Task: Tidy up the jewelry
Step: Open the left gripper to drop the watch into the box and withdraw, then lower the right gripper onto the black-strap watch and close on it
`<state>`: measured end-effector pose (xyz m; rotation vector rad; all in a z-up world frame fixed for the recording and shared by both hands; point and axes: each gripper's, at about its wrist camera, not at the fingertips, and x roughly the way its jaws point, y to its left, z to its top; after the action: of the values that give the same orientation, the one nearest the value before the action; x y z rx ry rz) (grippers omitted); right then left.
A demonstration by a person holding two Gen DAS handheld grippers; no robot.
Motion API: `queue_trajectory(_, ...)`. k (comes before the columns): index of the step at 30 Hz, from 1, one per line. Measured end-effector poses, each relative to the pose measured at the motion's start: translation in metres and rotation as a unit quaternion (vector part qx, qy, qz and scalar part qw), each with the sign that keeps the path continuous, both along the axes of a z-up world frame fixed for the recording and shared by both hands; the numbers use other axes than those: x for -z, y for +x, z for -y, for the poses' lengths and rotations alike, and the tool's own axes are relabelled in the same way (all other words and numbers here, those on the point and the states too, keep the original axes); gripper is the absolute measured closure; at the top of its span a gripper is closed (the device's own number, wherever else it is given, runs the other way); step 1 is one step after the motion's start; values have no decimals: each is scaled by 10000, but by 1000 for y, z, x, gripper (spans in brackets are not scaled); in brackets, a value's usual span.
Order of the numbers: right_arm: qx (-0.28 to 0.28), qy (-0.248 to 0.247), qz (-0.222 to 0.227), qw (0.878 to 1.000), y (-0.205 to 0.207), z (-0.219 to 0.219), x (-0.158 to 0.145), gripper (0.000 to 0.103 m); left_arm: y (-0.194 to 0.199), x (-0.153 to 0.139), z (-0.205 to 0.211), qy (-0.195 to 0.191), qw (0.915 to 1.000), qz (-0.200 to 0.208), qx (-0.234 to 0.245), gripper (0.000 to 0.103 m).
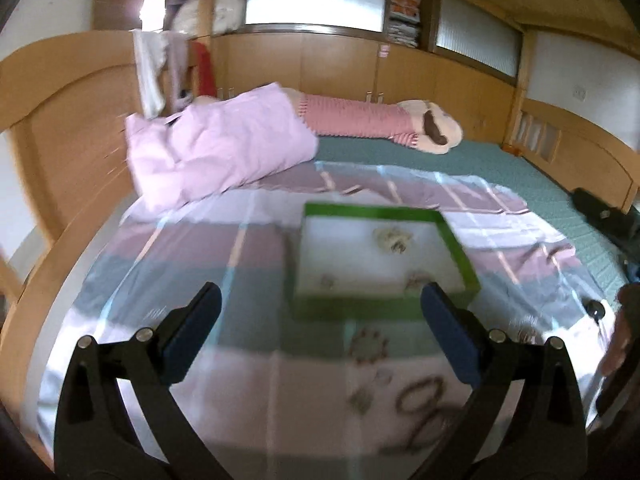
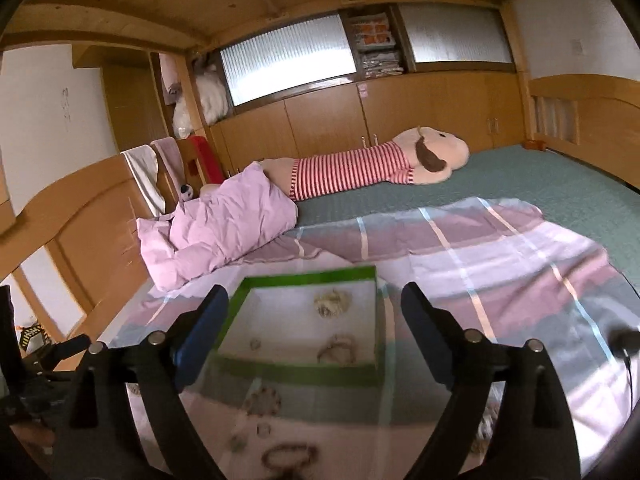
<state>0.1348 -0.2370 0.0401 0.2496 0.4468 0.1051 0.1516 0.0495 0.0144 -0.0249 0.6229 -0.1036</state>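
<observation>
In the left wrist view the left tongs [image 1: 322, 312] are standing spread wide at the bottom of the frame, pinching nothing, and the green-rimmed box [image 1: 456, 240] is sitting on the striped sheet [image 1: 200, 248] just above centre, with three small pieces of jewelry lying on its white floor. Below the box, loose jewelry [image 1: 420, 404] is lying on the sheet between the fingers, blurred; ring shapes and small clusters are all that can be told. At the right edge of this view a hand [image 1: 618, 348] is showing, which the other view lacks. In the right wrist view the right tongs [image 2: 316, 308] are also standing spread and empty, framing the same box [image 2: 304, 278] at lower centre, and the striped plush toy [image 2: 360, 168] is lying sharp at centre right beside the pink quilt [image 2: 224, 228]. Part of the left tool [image 2: 48, 356] is appearing at the lower left edge there.
</observation>
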Motion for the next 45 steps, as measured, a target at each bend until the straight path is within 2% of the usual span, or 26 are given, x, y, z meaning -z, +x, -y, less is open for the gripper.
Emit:
queue_trajectory(3,-36,23,-284,9996,-36,1,15,16,-33,7,-11,-87,9998,-121,-107,4)
queue_trajectory(9,-397,-344,-754,9958,-82,-23,47,16,-100,13,-13,-110,9996,58,-238,4)
queue_trajectory(13,-611,-708,-962,9910,-97,-44,67,17,-121,33,-3,-87,9995,-261,-156,4)
queue_trajectory(17,-698,-839,-1176,9870,-97,-50,80,16,-120,51,5,27,9985,-534,-68,4)
queue_trajectory(31,-729,-768,-1206,9870,-96,-50,79,17,-116,54,10,45,9984,-570,-27,4)
queue_trajectory(39,-940,-669,-1740,9780,-74,-62,112,17,-112,52,14,-22,9981,-613,2,4)
queue_trajectory(42,-891,-698,-1841,9764,-64,-67,126,22,-109,54,14,-16,9978,-670,12,4)
queue_trajectory(45,-851,-643,-2157,9706,-46,-70,145,33,-106,56,13,-50,9972,-741,9,4)
